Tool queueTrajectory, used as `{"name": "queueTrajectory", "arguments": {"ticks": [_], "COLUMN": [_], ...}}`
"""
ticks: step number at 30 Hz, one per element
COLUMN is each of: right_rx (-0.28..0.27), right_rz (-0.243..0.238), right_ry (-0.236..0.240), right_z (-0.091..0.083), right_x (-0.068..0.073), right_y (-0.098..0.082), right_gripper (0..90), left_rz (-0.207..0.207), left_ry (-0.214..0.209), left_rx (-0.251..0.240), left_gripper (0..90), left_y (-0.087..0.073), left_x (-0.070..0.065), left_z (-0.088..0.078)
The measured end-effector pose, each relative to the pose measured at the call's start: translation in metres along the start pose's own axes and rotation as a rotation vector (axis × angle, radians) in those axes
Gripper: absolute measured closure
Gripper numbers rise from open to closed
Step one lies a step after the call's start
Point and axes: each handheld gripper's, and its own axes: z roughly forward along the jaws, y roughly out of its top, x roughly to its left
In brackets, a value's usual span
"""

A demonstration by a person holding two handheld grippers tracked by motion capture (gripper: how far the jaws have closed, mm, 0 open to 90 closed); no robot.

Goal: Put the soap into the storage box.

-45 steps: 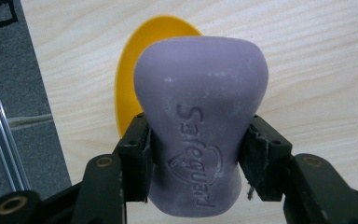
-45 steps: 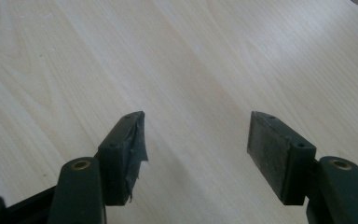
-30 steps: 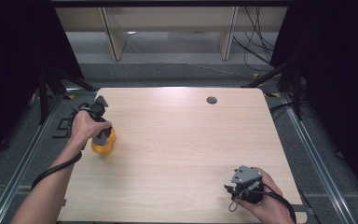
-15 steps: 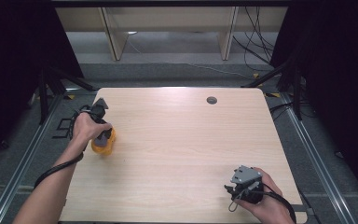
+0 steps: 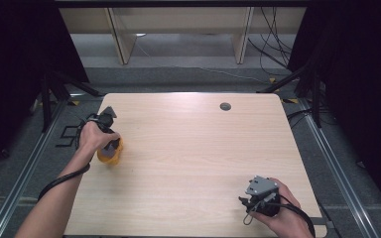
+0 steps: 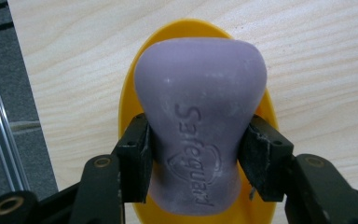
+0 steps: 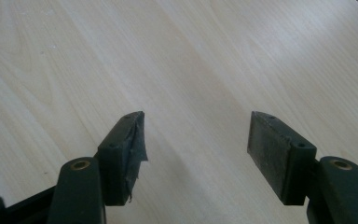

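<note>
Purple soap (image 6: 200, 135), dish (image 6: 128, 93) half-hidden, clamped by left hand-held gripper (image 6: 198, 156); right hand-held gripper (image 7: 196, 149) gapes.

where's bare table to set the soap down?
Bare wood from the yellow dish right to the right gripper, and back to the hole. Crowded only at the dish, where the left gripper clamps the soap.

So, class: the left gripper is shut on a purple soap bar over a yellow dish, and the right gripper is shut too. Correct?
Not quite. The right gripper is open, jaws apart over bare table, as the right gripper view shows. The left gripper does grip the purple soap bar over the yellow dish.
</note>
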Motion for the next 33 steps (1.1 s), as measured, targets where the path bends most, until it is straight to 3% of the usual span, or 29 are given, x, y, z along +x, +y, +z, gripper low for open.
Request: {"name": "queueTrajectory", "arguments": {"ticks": [2,3,6,8,11,18,22,28,33], "right_rx": [0.001,0.001,0.001,0.002,0.001,0.007,0.004,-0.003,0.004], "right_rz": [-0.001,-0.001,-0.001,0.0,-0.005,0.01,0.011,0.003,0.019], "right_ry": [0.0,-0.001,-0.001,-0.001,0.004,0.003,0.004,-0.001,0.0], "right_z": [0.0,0.0,0.0,0.0,0.0,0.0,-0.001,0.0,0.0], "right_x": [0.0,0.0,0.0,0.0,-0.001,0.0,0.001,0.0,0.001], "right_y": [0.0,0.0,0.0,0.0,0.0,0.0,0.0,0.0,0.001], "right_gripper": [37.3,37.3,37.3,37.2,37.2,37.2,37.1,37.1,37.1], "left_rz": [0.015,-0.029,-0.036,0.001,-0.012,0.008,0.003,0.041,0.04], "left_ry": [0.004,-0.006,0.006,0.002,0.002,0.0,-0.016,-0.02,-0.04], "left_rx": [0.004,-0.003,-0.028,-0.029,-0.057,-0.129,-0.192,-0.237,-0.288], "left_gripper": [47.0,47.0,42.8,38.5,34.8,31.9,31.9,31.9,31.9], "left_y": [0.0,0.0,0.001,0.001,0.0,-0.009,-0.018,-0.035,-0.049], "left_x": [0.0,-0.002,-0.003,-0.001,-0.001,0.001,-0.002,-0.01,-0.015], "left_z": [-0.001,-0.001,-0.003,-0.006,-0.009,-0.022,-0.033,-0.045,-0.051]}}
